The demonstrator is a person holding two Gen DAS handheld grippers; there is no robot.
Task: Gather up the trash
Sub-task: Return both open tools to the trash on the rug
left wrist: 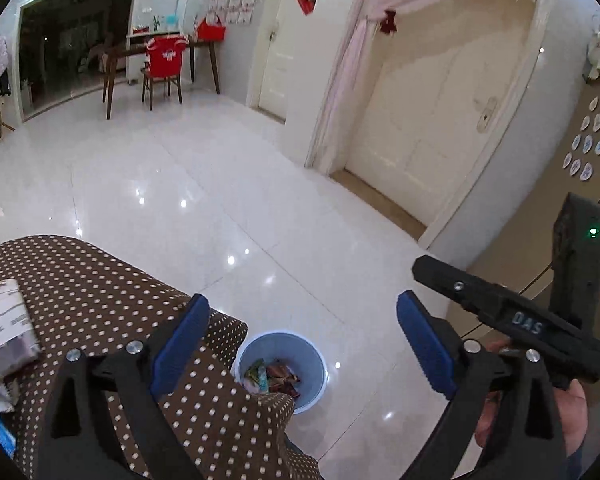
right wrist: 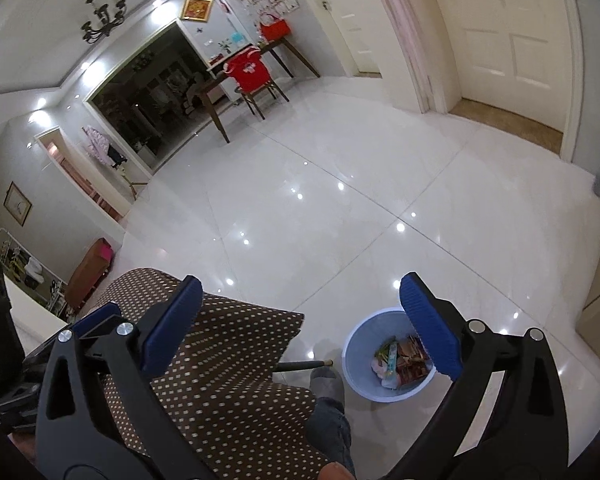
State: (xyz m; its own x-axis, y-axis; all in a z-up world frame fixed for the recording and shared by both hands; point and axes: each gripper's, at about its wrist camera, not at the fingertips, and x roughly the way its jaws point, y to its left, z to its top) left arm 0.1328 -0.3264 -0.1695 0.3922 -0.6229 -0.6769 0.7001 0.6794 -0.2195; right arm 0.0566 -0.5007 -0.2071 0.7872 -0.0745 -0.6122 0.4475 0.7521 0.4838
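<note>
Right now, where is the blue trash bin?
The blue trash bin stands on the white tiled floor beside the corner of the brown dotted tablecloth, low in both wrist views, with wrappers inside.

the round pale blue plastic bin [left wrist: 316, 364] is partly hidden behind the brown cloth with white dots [left wrist: 100, 280] in the left view. the wrappers in the bin [right wrist: 400, 356] are too small to tell apart. the blurry grey and white folded paper [left wrist: 4, 320] is cut off by the edge.
</note>
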